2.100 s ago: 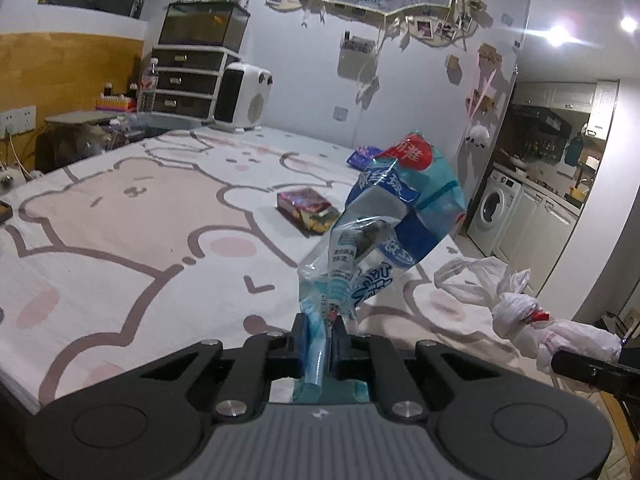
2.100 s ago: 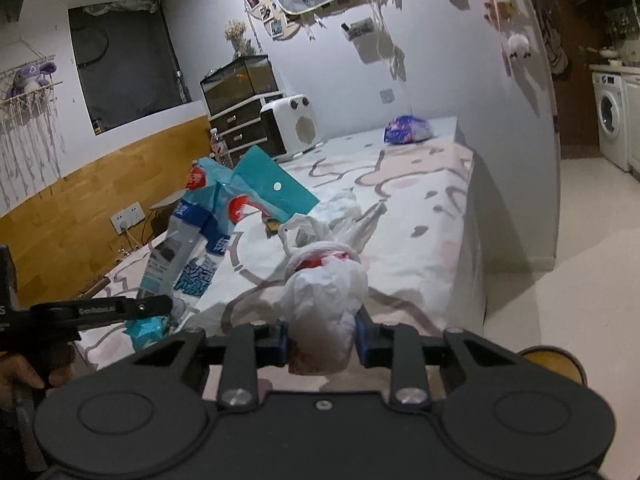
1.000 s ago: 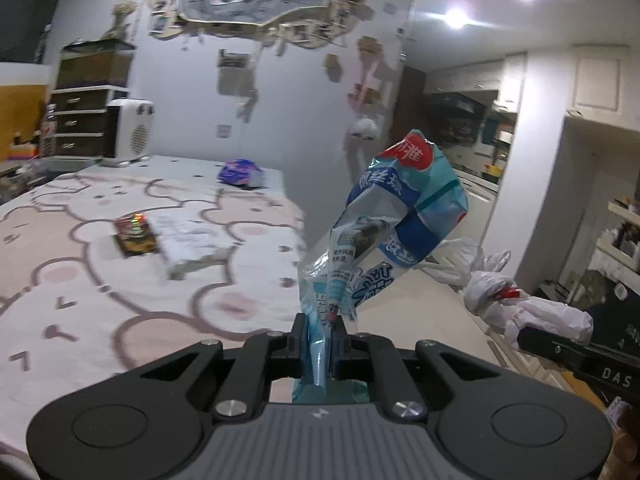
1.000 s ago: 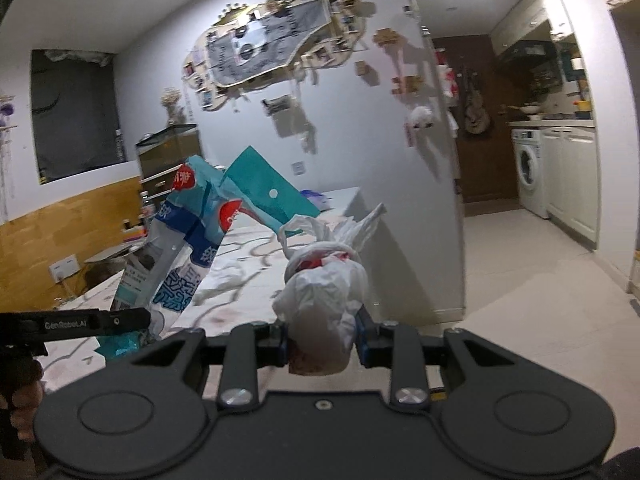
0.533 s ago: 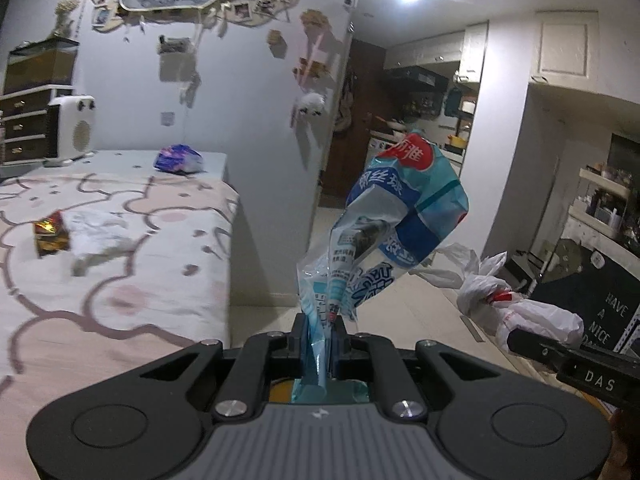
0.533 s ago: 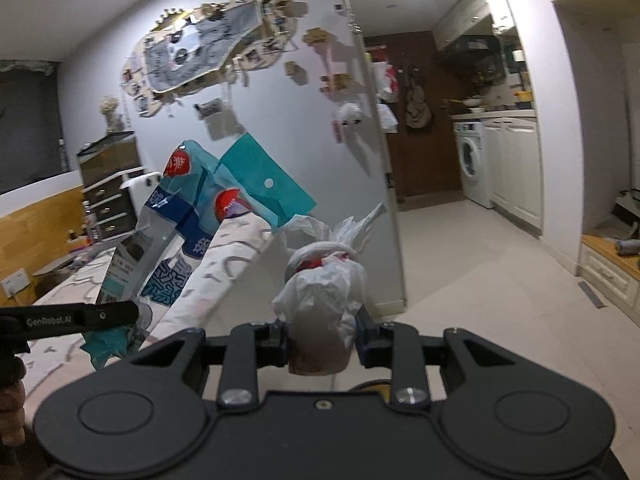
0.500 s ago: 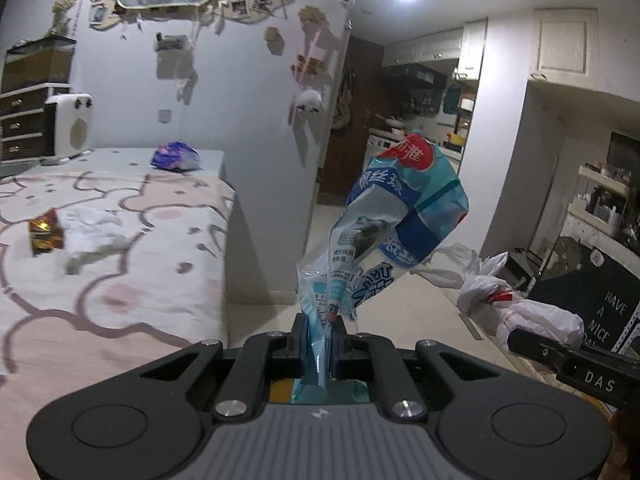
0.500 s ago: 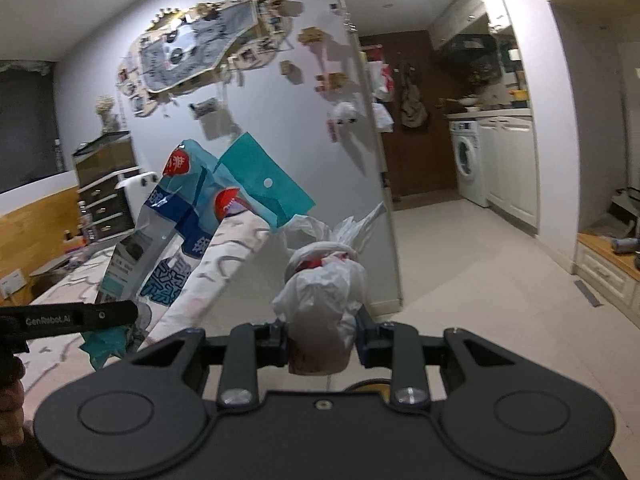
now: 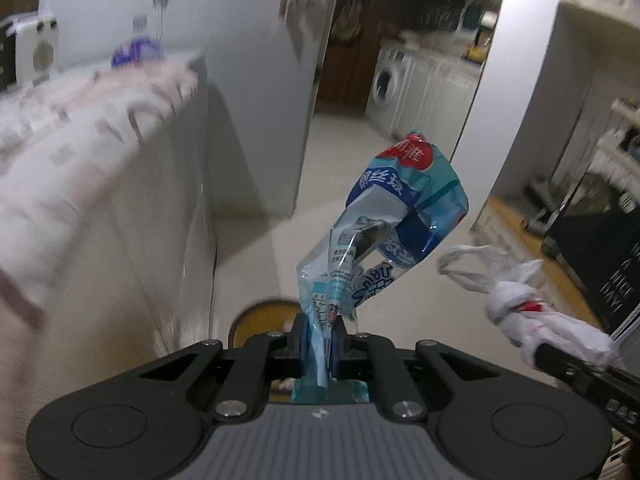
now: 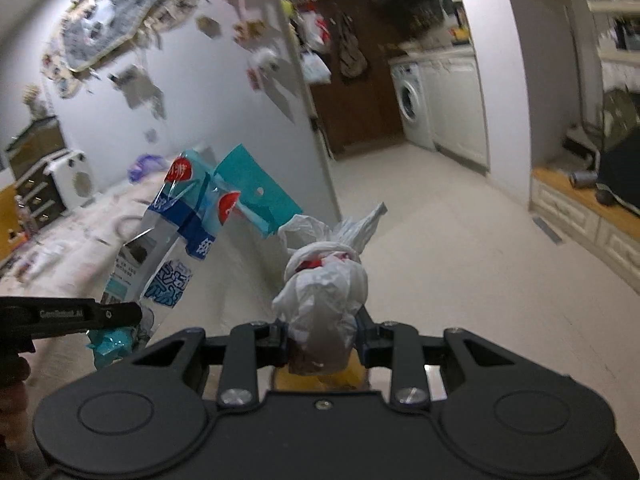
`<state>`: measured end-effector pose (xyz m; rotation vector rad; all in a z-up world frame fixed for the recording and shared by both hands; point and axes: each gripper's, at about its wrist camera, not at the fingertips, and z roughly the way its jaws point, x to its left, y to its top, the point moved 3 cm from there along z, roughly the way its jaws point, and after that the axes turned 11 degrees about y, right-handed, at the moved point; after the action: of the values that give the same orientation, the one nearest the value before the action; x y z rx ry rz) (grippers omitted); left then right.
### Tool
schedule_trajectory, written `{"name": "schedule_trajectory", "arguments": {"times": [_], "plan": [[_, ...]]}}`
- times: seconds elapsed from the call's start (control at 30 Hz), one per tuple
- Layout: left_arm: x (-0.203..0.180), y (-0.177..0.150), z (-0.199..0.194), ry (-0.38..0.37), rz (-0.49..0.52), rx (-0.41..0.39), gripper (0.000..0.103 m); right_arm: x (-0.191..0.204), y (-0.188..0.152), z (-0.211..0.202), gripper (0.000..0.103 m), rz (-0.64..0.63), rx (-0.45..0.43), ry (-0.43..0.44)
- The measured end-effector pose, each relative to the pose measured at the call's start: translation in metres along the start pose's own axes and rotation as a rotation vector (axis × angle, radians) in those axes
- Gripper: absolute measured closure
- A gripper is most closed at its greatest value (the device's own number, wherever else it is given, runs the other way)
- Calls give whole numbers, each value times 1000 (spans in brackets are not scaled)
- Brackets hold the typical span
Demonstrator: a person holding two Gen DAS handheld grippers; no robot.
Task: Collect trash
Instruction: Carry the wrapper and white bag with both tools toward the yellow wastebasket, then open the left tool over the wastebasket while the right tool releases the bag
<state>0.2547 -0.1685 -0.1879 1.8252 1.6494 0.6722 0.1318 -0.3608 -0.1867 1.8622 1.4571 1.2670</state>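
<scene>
Below you sits a yellow bin point(image 9: 264, 316). Your left gripper point(image 9: 320, 340) pinches the blue wrapper point(image 9: 384, 220), your right gripper point(image 10: 320, 336) squeezes the white bag point(image 10: 324, 284); let go early and they could miss.

wrist views, angled floorward, sharing washer point(image 9: 382, 80)

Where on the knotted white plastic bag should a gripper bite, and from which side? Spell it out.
Grip the white plastic bag low on its bulging body, below the knot, coming from underneath with the tied ears pointing away. The bunched bulk fills the jaws and the knot stays shut; the right gripper holds it just so now.
</scene>
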Motion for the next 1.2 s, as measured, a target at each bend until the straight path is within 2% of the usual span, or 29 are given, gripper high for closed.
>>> {"name": "schedule_trajectory", "arguments": {"times": [0.23,0.4,0.53,0.67,0.77,0.9,1.0,1.1,1.2], "plan": [[-20,-20,106,95,12,173,91,-58,-23,44,72,88,92,-68],[-33,-32,179,156,36,259,91,-85,-41,77,72,118,151,-93],[-41,-45,234,185,77,320,91,-103,-56,110,72,141,196,-91],[-43,-58,297,187,121,417,91,-115,-70,145,72,163,239,-79],[-41,-68,347,218,163,494,91,-121,-82,169,72,183,270,-65],[-39,-64,403,260,261,511,91,-127,-98,199,72,216,306,-49],[-42,-62,439,253,357,510,91,-128,-109,219,72,225,334,-30],[-42,-72,469,183,406,523,91,-130,-115,239,72,223,354,-6],[-40,-92,493,110,435,569,91,-133,-115,262,72,223,365,9]]}}
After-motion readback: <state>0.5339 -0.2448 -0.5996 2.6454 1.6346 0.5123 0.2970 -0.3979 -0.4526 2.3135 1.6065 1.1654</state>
